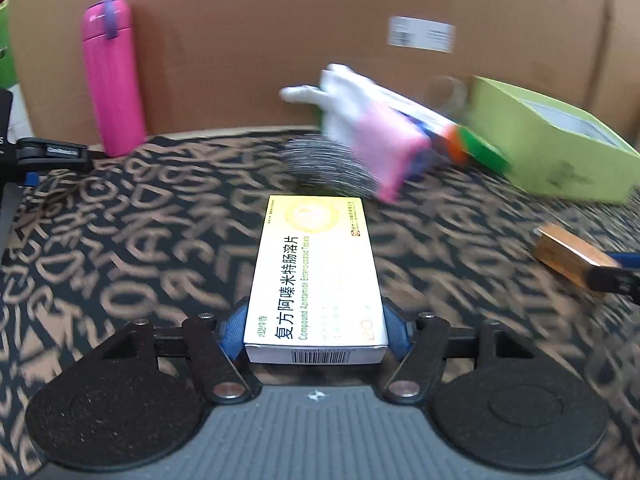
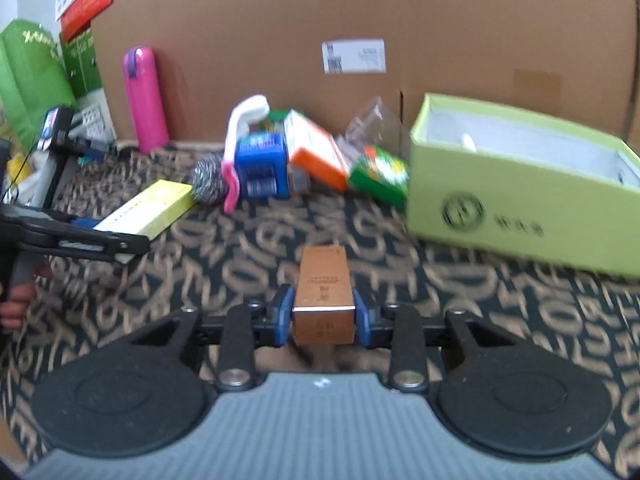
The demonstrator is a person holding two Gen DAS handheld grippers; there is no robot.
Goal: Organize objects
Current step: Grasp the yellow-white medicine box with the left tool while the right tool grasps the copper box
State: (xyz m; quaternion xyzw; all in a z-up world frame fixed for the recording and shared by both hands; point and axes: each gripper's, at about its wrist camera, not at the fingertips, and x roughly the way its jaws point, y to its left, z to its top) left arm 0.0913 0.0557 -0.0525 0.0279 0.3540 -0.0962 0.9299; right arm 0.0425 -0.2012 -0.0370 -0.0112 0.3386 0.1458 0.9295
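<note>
My left gripper is shut on a white and yellow medicine box, its blue pads pressed on both long sides above the patterned cloth. The same box shows at the left in the right wrist view, held by the left gripper. My right gripper is shut on a small brown box, which also appears at the right edge of the left wrist view as a brown box. An open light green box stands at the right.
A heap lies by the cardboard wall: steel scourer, white and pink brush, blue pack, orange and white box, green packet, clear plastic bag. A pink bottle stands at the left.
</note>
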